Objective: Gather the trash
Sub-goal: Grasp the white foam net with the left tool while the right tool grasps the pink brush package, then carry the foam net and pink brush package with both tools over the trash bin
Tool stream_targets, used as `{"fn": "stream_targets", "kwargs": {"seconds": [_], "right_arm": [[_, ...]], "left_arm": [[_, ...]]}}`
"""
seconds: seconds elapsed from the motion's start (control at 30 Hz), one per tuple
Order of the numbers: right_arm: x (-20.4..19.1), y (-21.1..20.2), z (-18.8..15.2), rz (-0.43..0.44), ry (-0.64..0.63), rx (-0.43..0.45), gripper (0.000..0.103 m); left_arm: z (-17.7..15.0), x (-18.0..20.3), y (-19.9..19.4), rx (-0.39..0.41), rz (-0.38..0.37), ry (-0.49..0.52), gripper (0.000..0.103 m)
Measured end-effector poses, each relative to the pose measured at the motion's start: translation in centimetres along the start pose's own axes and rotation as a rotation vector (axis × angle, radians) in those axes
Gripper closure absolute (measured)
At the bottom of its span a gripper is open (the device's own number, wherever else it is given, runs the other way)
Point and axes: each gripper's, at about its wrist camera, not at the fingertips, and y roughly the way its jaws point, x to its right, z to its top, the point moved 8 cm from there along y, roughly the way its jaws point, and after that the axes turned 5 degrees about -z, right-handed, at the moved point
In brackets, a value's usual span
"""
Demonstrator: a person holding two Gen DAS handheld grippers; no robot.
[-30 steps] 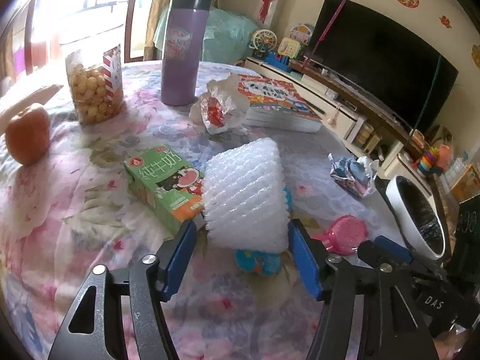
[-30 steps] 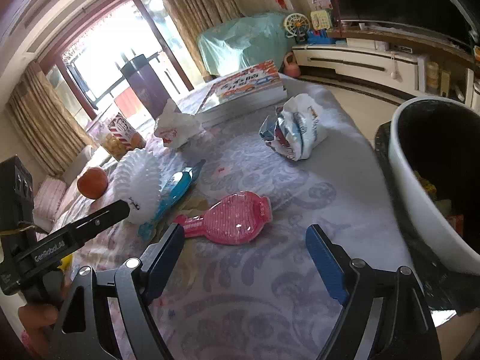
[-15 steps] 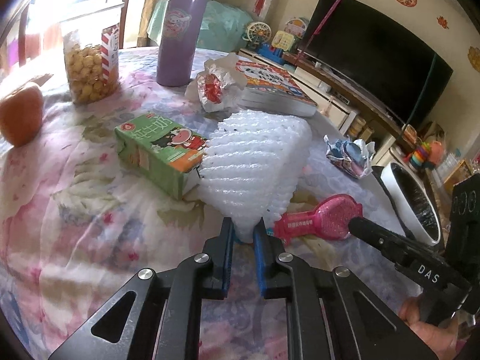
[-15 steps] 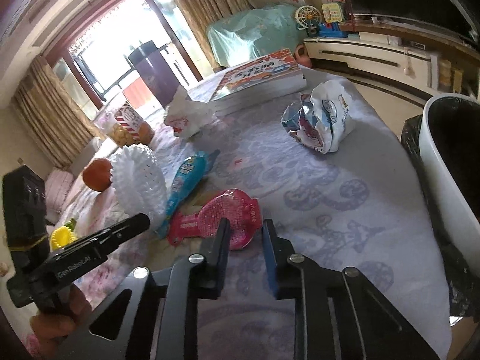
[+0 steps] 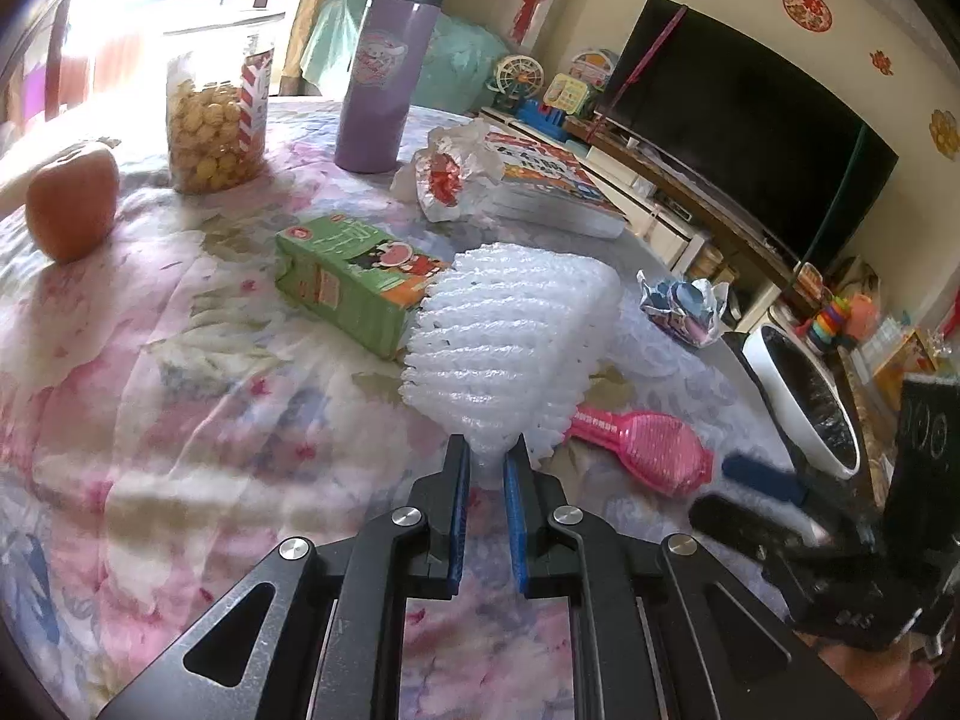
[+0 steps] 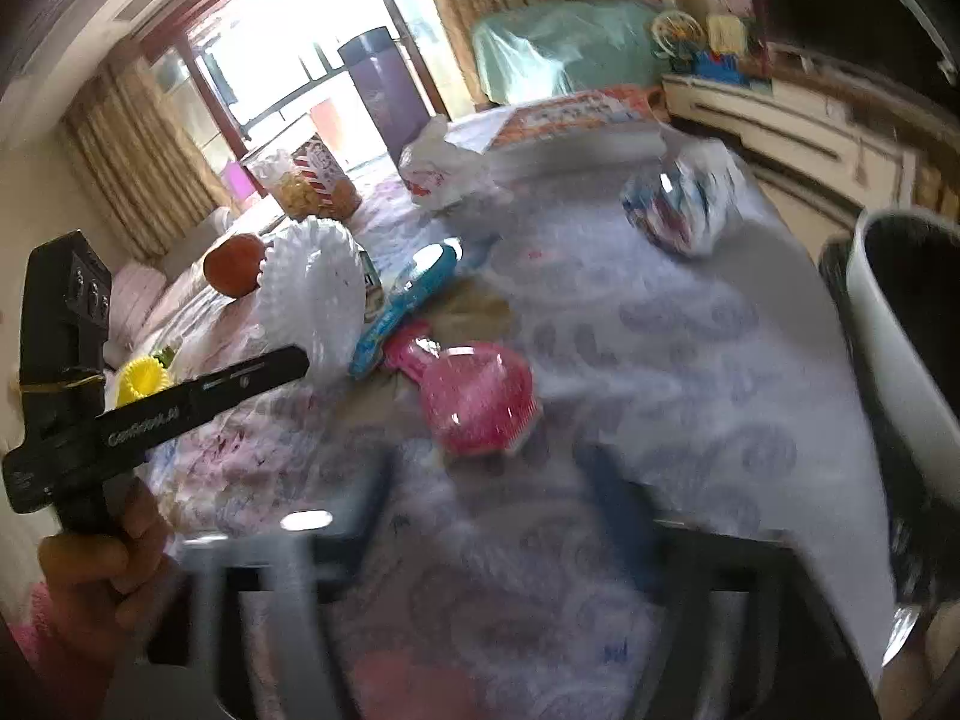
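My left gripper (image 5: 486,456) is shut on the narrow end of a white foam net (image 5: 510,330), which fans out over the flowered tablecloth. The right wrist view shows that net (image 6: 312,294) from the side, held by the left gripper (image 6: 288,360). My right gripper (image 6: 498,480) is blurred; its jaws are opening with nothing between them, just short of a pink brush (image 6: 474,396). A crumpled blue and silver wrapper (image 6: 684,204) lies further back. A white bin with a black liner (image 6: 888,324) stands off the table's right edge.
On the table are a green milk carton (image 5: 348,276), a white and red wrapper bag (image 5: 450,174), a stack of books (image 5: 552,186), a purple flask (image 5: 384,72), a snack jar (image 5: 216,120), an orange (image 5: 72,204) and a blue packet (image 6: 408,294).
The left jaws closed on the foam net's end and stayed shut as the hand shifted. The right jaws went from open to shut and are open again.
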Motion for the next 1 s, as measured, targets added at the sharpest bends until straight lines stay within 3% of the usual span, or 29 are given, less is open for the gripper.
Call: {"fn": "stream_targets", "kwargs": {"seconds": [0.23,0.33,0.37,0.7,1.0], "right_arm": [[-2.6,2.5,1.2,-0.053,-0.270,-0.025,0.025],[-2.8,3.7,1.0,-0.065,-0.329,-0.067,0.039],[-2.6,3.9,1.0,-0.070,-0.320,-0.076,0.053],[0.6,-1.0,0.3,-0.038,-0.080,0.008,0.054],[4.0,-4.1,-1.4,-0.071,0.062,0.030,0.054]], "left_arm": [[-0.2,-1.0,-1.1,0.007,0.010,-0.034,0.093],[-0.4,-0.9,-1.3,0.002,0.008,-0.033,0.093],[-0.5,-0.8,-1.3,0.001,0.006,-0.031,0.093],[-0.2,2.4,-0.9,-0.006,-0.049,0.018,0.093],[-1.2,6.5,0.7,-0.050,-0.106,0.080,0.093]]}}
